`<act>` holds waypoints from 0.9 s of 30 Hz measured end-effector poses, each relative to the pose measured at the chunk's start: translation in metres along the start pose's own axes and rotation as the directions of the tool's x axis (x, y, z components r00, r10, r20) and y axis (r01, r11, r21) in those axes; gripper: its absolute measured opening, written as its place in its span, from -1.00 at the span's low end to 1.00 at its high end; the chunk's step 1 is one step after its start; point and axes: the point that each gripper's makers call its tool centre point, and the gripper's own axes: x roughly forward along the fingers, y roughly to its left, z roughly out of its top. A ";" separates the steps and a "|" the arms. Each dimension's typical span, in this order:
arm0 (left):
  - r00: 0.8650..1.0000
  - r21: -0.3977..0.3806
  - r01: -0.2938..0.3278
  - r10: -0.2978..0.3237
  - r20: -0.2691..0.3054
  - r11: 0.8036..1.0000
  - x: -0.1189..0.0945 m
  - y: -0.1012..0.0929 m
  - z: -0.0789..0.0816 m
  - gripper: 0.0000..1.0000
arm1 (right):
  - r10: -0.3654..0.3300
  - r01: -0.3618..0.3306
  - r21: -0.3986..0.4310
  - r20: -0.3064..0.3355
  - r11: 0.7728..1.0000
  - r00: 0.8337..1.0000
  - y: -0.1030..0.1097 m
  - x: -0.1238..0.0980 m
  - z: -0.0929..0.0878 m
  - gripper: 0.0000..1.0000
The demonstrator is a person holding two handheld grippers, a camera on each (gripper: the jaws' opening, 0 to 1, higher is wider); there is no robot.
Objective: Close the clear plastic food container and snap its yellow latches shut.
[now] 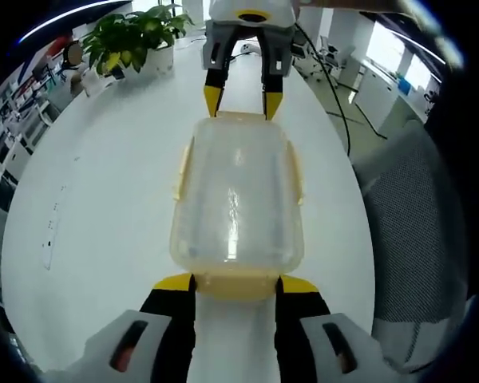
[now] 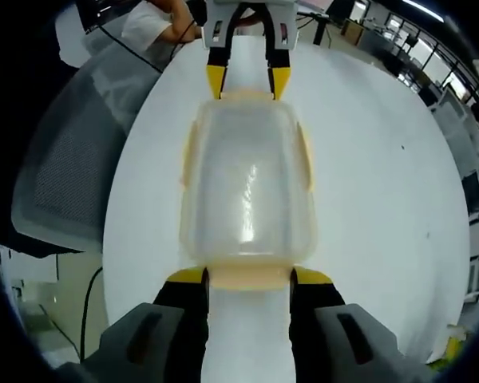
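**Container held end to end on the desk**

The container (image 1: 237, 203) (image 2: 247, 187) lies on a white desk (image 1: 104, 199) (image 2: 383, 199), near the edge beside a grey mesh chair (image 1: 419, 231) (image 2: 72, 167). It is a clear, rounded box with its lid on and a pale yellow rim. Yellow latches run along its long sides (image 1: 180, 171) (image 2: 189, 155), lying close against the walls; whether they are snapped I cannot tell. Latches also sit at both short ends.

The left gripper (image 1: 236, 281) (image 2: 247, 82) meets one short end, jaws apart, with that end latch (image 1: 235, 283) between its yellow tips. The right gripper (image 2: 247, 277) (image 1: 242, 101) meets the opposite end likewise, jaws apart around the latch (image 2: 247, 275) there. A plant (image 1: 132, 36) stands at the desk's far end.
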 end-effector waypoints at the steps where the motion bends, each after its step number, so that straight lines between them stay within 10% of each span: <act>1: 1.000 0.000 0.001 -0.001 0.000 1.000 0.001 0.000 0.001 -0.34 | -0.001 0.001 0.002 -0.002 1.000 1.000 0.000 0.000 -0.003 -0.28; 27: 1.000 -0.007 0.018 -0.018 -0.002 1.000 0.012 -0.006 0.014 -0.33 | 0.004 -0.005 0.013 0.010 1.000 1.000 0.004 -0.002 -0.021 -0.28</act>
